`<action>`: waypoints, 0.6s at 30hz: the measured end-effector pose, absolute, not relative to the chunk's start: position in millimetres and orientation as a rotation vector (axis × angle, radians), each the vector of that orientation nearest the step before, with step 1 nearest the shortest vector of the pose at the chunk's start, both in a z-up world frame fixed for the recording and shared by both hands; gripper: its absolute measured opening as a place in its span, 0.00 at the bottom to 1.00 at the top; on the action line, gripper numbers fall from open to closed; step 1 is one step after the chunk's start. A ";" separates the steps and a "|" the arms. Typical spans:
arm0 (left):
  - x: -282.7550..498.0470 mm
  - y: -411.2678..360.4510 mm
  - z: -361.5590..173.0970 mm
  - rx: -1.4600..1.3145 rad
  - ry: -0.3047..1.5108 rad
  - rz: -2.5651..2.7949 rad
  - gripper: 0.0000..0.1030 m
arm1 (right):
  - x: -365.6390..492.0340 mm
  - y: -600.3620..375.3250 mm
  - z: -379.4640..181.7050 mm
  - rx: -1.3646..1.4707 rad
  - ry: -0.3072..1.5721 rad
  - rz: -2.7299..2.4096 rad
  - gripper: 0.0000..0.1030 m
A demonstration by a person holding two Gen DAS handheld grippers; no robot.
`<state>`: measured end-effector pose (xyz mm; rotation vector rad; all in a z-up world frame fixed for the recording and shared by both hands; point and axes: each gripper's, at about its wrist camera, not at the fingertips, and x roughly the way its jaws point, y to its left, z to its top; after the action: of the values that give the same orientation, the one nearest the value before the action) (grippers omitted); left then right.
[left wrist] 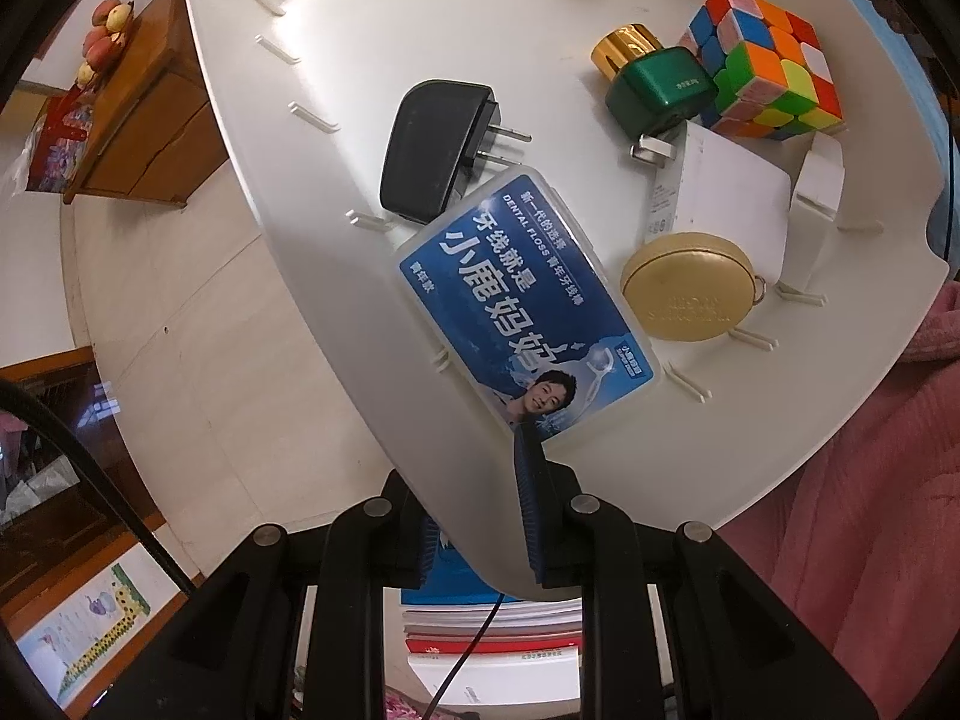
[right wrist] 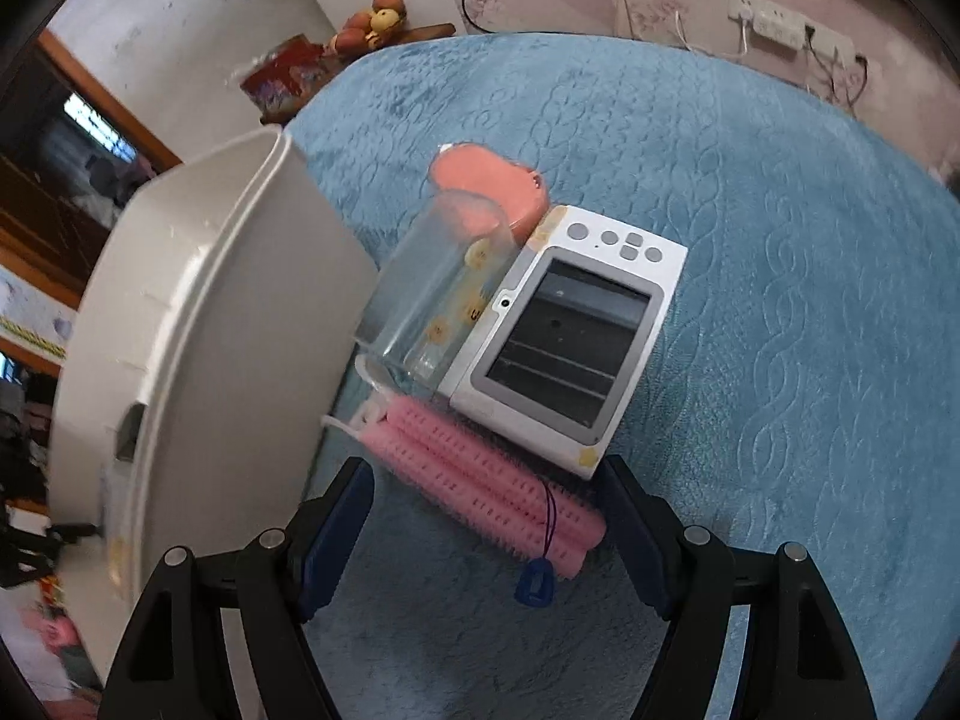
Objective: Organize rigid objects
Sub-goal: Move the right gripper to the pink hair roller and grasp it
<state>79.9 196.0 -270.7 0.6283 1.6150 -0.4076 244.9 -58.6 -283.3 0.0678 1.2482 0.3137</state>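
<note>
Left gripper (left wrist: 480,534) clamps the near rim of the white bin (left wrist: 372,324); right gripper (right wrist: 486,534) hangs wide open and empty over pink hair rollers (right wrist: 486,492).

The rollers lie on the blue blanket (right wrist: 780,300), right of the bin, touching a white toy camera (right wrist: 570,330). They look light, stiff and bristly; across the barrels seems the surest hold. Only the left wrist view shows the bin's contents: a floss box (left wrist: 522,306) and a puzzle cube (left wrist: 768,78).

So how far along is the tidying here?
Partly done. The white plastic bin already holds a blue dental floss box, black plug adapter and colourful puzzle cube. The left claw grips its rim. Pink hair rollers and a white toy device remain on the blue blanket.
</note>
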 end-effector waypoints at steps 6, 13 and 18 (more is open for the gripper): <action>80.3 198.1 -270.6 0.625 1.612 -0.406 0.22 | 236.8 -41.5 -285.3 -0.064 1.271 0.298 0.73; 77.3 196.2 -270.2 0.637 1.598 -0.415 0.22 | 229.0 -34.9 -284.7 -0.205 1.294 0.232 0.44; 73.8 199.7 -266.7 0.619 1.573 -0.414 0.22 | 230.1 -33.5 -284.0 -0.161 1.327 0.175 0.36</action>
<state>73.8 199.7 -266.7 0.6192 1.5731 -0.4141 230.1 -33.5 -284.0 -0.1612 1.3268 0.1750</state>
